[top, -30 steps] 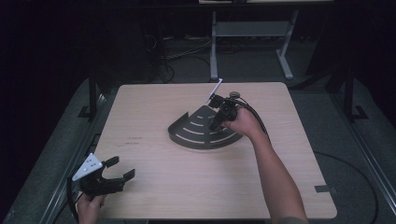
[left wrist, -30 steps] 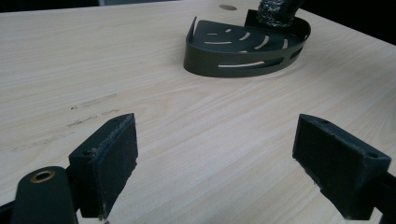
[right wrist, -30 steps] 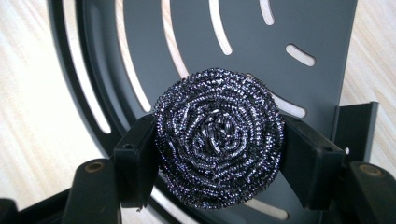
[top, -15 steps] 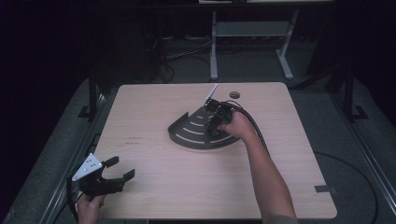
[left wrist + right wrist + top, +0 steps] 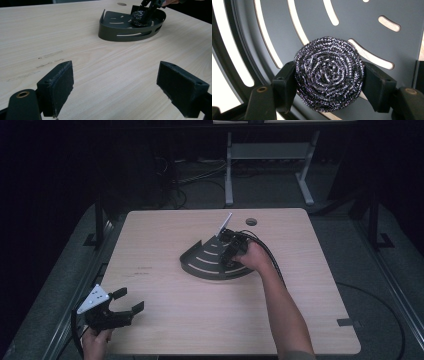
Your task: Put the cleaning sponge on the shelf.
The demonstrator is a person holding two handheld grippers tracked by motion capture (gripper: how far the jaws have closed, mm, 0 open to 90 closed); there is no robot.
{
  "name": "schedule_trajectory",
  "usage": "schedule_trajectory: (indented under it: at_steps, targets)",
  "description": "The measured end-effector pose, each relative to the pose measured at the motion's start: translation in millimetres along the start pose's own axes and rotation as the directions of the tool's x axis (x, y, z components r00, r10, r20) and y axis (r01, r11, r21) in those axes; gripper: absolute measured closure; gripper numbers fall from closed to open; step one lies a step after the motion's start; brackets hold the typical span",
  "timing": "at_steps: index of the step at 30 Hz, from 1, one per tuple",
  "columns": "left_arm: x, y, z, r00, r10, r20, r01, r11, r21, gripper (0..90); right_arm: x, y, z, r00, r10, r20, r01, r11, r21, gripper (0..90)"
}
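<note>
Steel scourer (image 5: 329, 74) | inside the dark slotted tray (image 5: 200, 265), on its floor | my right gripper (image 5: 329, 82) clamps it at both sides | light, springy, rough, so I grip its middle | my left gripper (image 5: 122, 92) stands open, empty.

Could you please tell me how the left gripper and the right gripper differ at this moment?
The left gripper stands open with nothing between its pads, while the right gripper is shut on the steel wool scourer. The left gripper hovers at the table's near left corner; the right gripper reaches down into the dark slotted tray. Both are hand-held, with black padded jaws.
</note>
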State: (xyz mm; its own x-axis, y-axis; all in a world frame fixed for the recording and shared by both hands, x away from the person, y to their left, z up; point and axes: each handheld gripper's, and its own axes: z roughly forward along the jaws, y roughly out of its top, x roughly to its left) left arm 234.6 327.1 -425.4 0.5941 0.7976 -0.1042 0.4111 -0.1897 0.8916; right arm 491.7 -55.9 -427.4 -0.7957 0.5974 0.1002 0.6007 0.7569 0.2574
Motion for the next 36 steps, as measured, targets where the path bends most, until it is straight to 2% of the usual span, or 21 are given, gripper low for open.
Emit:
schedule_trajectory:
  at_steps: [13, 19, 27, 36]
  targets:
    - [0.5, 0.0, -1.2, 1.0, -0.003, -0.003, 0.003, 1.0, -0.004, 13.3, 0.1, -1.5, 5.3, 1.0, 0.005, -0.009, -0.005, 1.0, -0.005, 31.7]
    - [0.4, -0.2, -0.9, 1.0, -0.001, -0.003, 0.001, 1.0, -0.001, 13.3, -1.9, -5.9, 6.4, 0.9996, 0.026, -0.011, -0.026, 1.0, -0.012, 21.4]
    - [-0.6, 0.0, -0.1, 1.0, 0.002, -0.001, -0.002, 1.0, 0.002, 13.3, -2.0, -13.3, -12.6, 0.9993, 0.033, -0.018, -0.034, 0.998, -0.052, 17.5]
    - [-1.2, 0.1, -0.5, 1.0, 0.002, -0.006, -0.002, 1.0, 0.002, 13.3, 1.4, -23.4, -37.3, 0.9998, 0.018, -0.005, -0.018, 0.995, -0.101, 16.7]
